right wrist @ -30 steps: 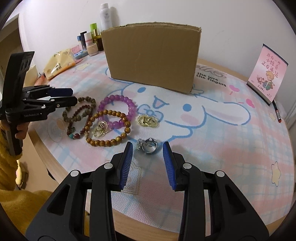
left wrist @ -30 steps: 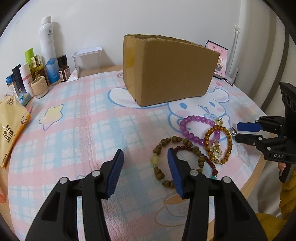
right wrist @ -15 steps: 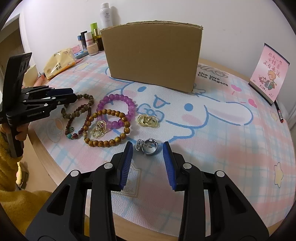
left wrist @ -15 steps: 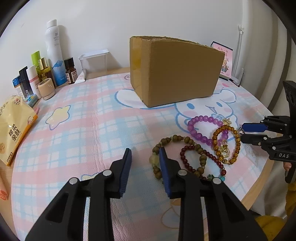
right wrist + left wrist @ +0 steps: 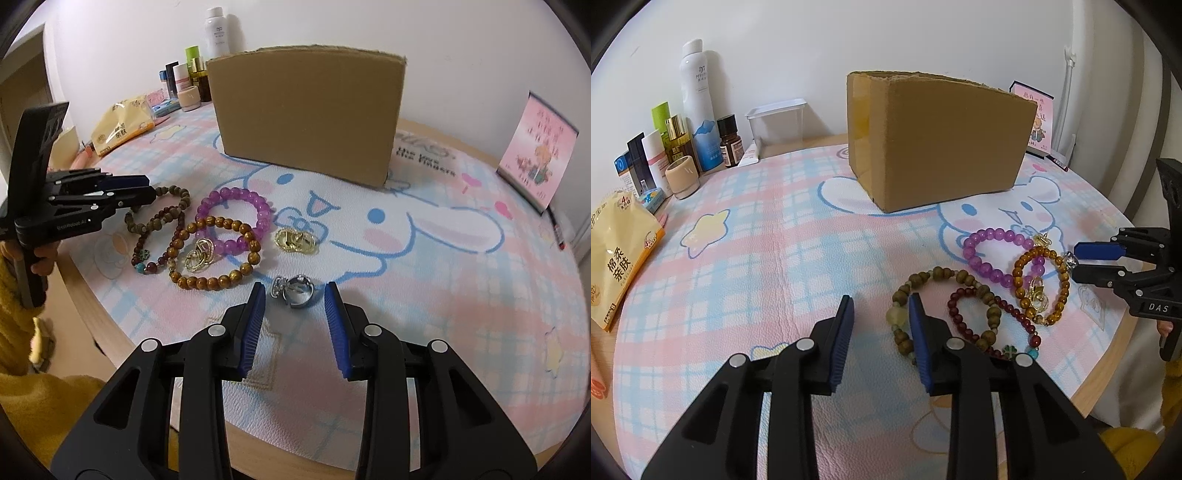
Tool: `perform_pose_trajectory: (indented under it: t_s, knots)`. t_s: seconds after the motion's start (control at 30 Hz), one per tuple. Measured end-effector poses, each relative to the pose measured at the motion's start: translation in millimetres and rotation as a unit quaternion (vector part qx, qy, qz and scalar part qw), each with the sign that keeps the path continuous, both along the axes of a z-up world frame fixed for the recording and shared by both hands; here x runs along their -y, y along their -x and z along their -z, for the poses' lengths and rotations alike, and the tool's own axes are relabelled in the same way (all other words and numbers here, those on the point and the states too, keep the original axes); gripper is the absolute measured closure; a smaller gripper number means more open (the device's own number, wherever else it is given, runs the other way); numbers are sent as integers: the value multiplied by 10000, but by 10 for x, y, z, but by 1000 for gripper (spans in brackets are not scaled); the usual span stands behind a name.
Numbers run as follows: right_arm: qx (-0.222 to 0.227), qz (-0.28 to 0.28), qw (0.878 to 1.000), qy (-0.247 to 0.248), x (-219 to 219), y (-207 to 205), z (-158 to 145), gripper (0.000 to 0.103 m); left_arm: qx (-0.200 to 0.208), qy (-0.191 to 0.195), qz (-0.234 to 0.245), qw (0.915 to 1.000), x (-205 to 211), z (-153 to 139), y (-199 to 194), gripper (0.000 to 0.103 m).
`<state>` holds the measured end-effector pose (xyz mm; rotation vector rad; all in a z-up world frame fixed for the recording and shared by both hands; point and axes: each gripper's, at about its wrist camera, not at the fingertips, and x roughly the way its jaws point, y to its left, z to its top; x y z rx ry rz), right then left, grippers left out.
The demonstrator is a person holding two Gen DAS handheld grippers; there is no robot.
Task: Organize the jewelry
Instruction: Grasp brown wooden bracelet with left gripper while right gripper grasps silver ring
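Probably light, hard and slippery, the silver ring [image 5: 293,292] lies low in the right wrist frame's centre on the tabletop [image 5: 461,295], best pinched across its band. Right gripper [image 5: 294,295] fingers stand narrowly parted, empty; left gripper [image 5: 881,309] likewise beside the bracelets [image 5: 979,295].

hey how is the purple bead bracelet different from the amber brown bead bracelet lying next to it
The purple bracelet has translucent violet beads; the amber bracelet has glossy golden-brown ones. The amber bracelet overlaps the purple one and rings a gold earring pair; the purple one's ring holds only the amber one's edge. Both are round-bead loops flat on the mat.
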<state>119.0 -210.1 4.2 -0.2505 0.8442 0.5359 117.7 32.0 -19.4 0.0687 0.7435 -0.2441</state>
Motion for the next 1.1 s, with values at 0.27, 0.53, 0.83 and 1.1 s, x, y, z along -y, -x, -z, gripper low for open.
perform_pose_trajectory:
  t_s: [0.27,0.53,0.83,1.1]
  knots:
    - [165,-148,9996,177,-91,26,-25,80,-2,19,24,10000,8,-2,12,73]
    - [157,-176,9995,218,-143,25,-18,85,-17,73,73,9999,-8,-6,18,73]
    - [223,-230,9989,350,-189,50,0,88,-19,65,123,9999,-4,-14,30,73]
    - [249,-148,9993,226,-146,42,-55,88,-50,131,173,9998,21,-30,27,81]
